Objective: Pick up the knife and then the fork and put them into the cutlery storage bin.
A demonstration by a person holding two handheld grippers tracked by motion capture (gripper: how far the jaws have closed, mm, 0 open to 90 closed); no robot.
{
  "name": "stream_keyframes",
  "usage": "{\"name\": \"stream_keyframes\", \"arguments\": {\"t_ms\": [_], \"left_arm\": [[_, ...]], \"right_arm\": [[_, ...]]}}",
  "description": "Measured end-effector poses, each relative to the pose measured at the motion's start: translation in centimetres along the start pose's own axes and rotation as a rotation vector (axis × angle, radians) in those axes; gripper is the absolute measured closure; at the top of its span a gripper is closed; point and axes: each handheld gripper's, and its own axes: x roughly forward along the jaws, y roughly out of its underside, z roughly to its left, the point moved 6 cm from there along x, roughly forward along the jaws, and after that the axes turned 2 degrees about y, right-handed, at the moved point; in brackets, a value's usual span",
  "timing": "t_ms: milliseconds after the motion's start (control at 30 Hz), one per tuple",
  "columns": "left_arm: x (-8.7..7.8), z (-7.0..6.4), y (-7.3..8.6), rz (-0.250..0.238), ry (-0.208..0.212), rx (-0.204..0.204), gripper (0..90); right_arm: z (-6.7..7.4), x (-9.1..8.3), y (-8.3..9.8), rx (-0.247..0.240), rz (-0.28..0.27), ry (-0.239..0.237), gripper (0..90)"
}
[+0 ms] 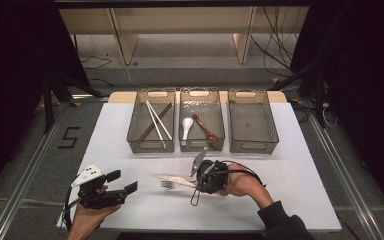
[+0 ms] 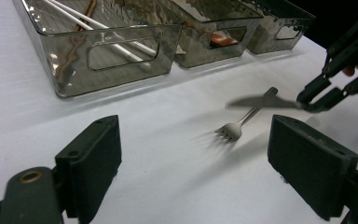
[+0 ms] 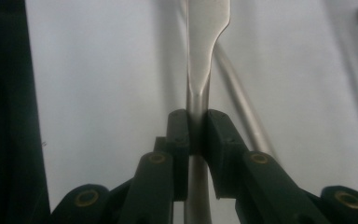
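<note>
one knife [image 1: 172,178] lies level, blade pointing left (handle pinched tight in the right gripper [image 1: 196,183]), above the fork [image 1: 172,185]

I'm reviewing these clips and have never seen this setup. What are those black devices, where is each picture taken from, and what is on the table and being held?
A person holds a hand-operated two-jaw gripper in each hand; there is no robot arm. The high view looks down on the white table. The other two come from cameras riding on each gripper, looking along its black jaws.

Three clear bins stand in a row: the left bin holds chopsticks, the middle bin holds spoons, the right bin looks empty.

The right gripper is shut on a metal knife, held near its handle. A fork lies on the table under it. The left gripper is open, holding nothing.
</note>
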Motion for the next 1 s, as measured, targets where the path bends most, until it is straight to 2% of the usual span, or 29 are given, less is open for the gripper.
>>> {"name": "stream_keyframes", "arguments": {"t_ms": [200,267,300,433,600,800,1000], "left_arm": [[-0.1,0.2,0.0,-0.002,-0.003,0.0,17.0],[-0.1,0.2,0.0,-0.002,-0.005,-0.001,17.0],[-0.1,0.3,0.0,-0.002,-0.006,-0.001,17.0],[-0.1,0.3,0.0,-0.006,-0.008,-0.005,17.0],[-0.1,0.4,0.0,-0.012,-0.013,-0.006,17.0],[-0.1,0.6,0.0,-0.013,-0.014,-0.01,17.0],[-0.1,0.5,0.0,-0.014,-0.015,-0.01,17.0]], "right_arm": [[-2.2,-2.0,0.1,0.1,-0.083,0.061,80.6],[-2.8,-2.6,0.3,0.133,-0.091,0.057,80.7],[-3.2,-2.9,0.3,0.151,-0.102,0.076,80.7],[-4.6,-4.3,0.6,0.2,-0.141,0.102,80.7],[-7.2,-6.1,1.2,0.298,-0.185,0.147,80.6],[-10.6,-8.1,2.4,0.406,-0.216,0.217,80.6],[-13.1,-8.8,3.4,0.493,-0.215,0.263,80.6]]}}
